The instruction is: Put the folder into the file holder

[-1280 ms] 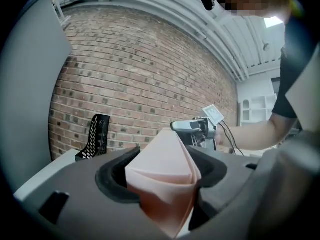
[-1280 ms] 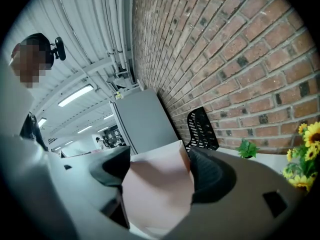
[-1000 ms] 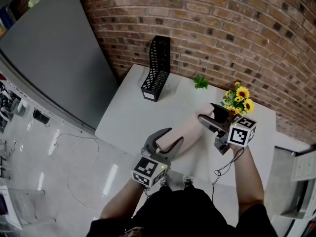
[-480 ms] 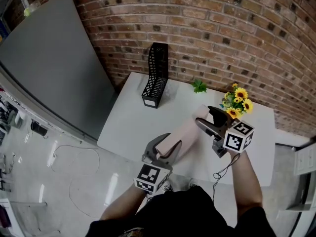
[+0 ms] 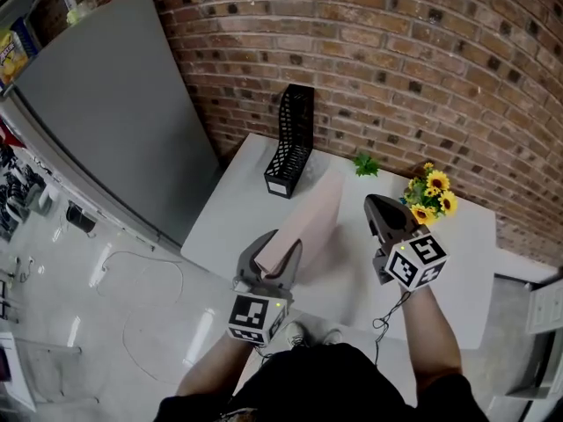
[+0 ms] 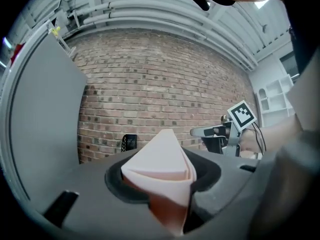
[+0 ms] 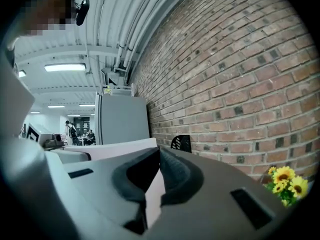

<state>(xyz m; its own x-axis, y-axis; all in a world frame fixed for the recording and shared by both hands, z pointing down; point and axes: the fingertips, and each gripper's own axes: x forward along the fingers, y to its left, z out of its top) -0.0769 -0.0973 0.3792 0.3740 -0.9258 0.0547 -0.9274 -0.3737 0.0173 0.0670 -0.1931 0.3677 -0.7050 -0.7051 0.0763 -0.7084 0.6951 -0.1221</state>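
Note:
A pale pink folder [image 5: 310,216] slants up off the white table [image 5: 233,211], its far end pointing at the black mesh file holder [image 5: 295,143] by the brick wall. My left gripper [image 5: 274,258] is shut on the folder's near end; in the left gripper view the folder [image 6: 162,166] fills the gap between the jaws of that gripper [image 6: 162,180], with the holder [image 6: 129,142] small beyond. My right gripper [image 5: 380,209] hovers to the folder's right, apart from it, jaws shut with nothing between them. In the right gripper view its tips [image 7: 158,154] meet, the file holder [image 7: 181,143] behind.
A bunch of sunflowers [image 5: 431,196] stands at the table's back right, a small green plant [image 5: 365,163] next to it. A tall grey panel [image 5: 106,104] leans left of the table. Cables lie on the shiny floor [image 5: 132,280].
The folder's far end has risen and swung toward the file holder. The right gripper, open around that end before, has let go and shut. The left gripper kept its hold.

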